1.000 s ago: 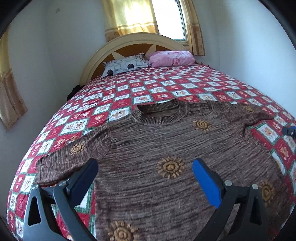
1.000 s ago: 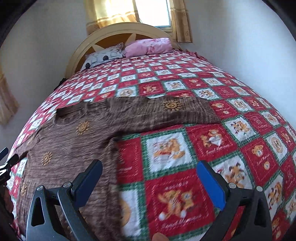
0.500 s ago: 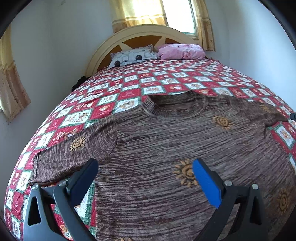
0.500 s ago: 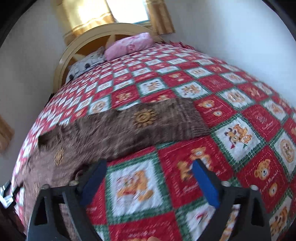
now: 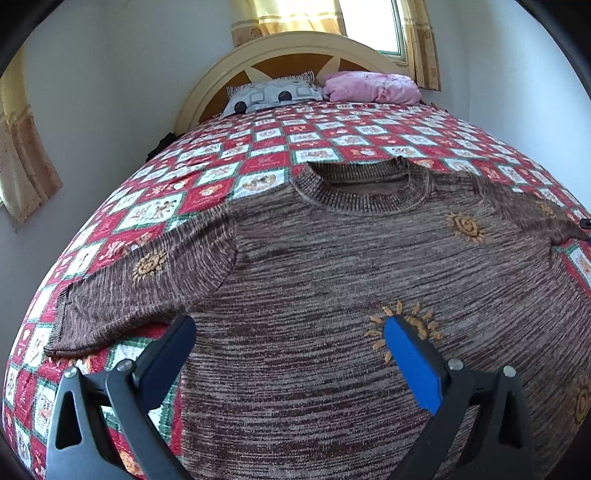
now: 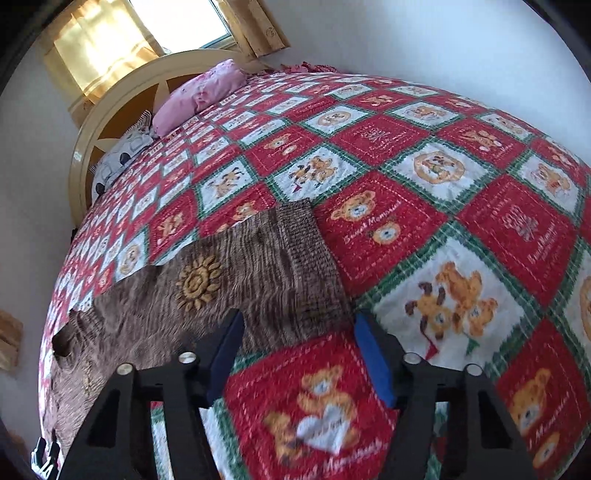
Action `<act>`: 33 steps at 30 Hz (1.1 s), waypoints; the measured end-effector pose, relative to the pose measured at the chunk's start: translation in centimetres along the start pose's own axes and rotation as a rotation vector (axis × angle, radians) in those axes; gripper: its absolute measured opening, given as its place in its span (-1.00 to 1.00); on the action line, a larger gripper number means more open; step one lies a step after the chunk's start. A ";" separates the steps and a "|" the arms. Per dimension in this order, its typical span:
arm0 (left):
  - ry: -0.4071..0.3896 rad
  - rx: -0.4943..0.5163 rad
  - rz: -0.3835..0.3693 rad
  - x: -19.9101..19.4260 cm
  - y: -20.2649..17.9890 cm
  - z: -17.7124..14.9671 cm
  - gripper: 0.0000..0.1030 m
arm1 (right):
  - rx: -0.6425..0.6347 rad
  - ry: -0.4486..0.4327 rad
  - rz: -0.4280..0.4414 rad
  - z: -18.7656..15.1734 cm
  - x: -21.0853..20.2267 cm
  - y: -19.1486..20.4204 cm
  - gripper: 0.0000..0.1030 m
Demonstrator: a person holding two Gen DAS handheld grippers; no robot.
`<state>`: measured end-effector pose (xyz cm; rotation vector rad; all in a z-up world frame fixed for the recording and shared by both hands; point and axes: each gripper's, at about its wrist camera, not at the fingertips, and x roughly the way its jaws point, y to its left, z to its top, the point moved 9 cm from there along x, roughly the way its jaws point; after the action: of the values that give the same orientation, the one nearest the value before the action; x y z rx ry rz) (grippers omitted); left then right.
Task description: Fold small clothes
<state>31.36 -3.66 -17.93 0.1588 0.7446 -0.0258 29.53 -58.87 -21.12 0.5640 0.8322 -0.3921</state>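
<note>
A brown knitted sweater (image 5: 351, 280) with orange sun motifs lies flat and face up on the bed, neck toward the headboard, both sleeves spread out. My left gripper (image 5: 288, 332) is open and empty, hovering over the sweater's chest near its left sleeve (image 5: 140, 284). In the right wrist view the sweater's right sleeve (image 6: 236, 280) ends in a ribbed cuff (image 6: 314, 266). My right gripper (image 6: 297, 332) is open and empty, its fingers straddling the near edge of that cuff.
The bed is covered by a red, white and green teddy-bear quilt (image 6: 461, 192). A grey patterned pillow (image 5: 269, 94) and a pink pillow (image 5: 373, 86) lie by the cream headboard (image 5: 295, 44). White walls stand close on both sides. A curtained window (image 5: 332, 14) is behind the headboard.
My right gripper has swung right and moved in along the sleeve to its cuff, with the jaws narrowed. My left gripper has shifted left, closer toward the sweater's left sleeve.
</note>
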 end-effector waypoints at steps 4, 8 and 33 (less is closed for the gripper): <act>0.003 0.009 -0.001 0.2 -0.3 -0.1 1.00 | -0.008 0.011 -0.005 0.7 1.1 0.2 0.01; 0.003 0.005 -0.009 0.2 -0.4 0.0 1.00 | -0.047 0.029 -0.026 1.0 1.9 0.7 -0.69; 0.025 0.011 -0.101 -1.6 -1.2 0.2 1.00 | -1.006 0.093 0.346 -18.7 -1.0 34.9 -0.48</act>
<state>30.27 -4.91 -16.88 0.1323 0.7767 -0.1240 36.69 -19.96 -19.55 -0.2215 0.8843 0.3808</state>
